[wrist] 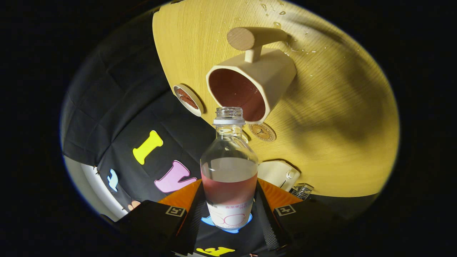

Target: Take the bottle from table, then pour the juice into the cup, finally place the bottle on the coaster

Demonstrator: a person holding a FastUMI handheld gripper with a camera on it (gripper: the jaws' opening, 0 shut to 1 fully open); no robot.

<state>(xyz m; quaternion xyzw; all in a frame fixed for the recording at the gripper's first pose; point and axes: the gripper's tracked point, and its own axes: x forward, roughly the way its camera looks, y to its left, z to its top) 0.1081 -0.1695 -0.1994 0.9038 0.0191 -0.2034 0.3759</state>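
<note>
Bottle (229,167) clamped between the tool's (228,214) fingers, mouth at cup (250,84) rim.

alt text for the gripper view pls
The gripper is shut on an uncapped bottle of reddish juice, its mouth close to the cup on the wet table. A coaster lies beside the cup.
</note>
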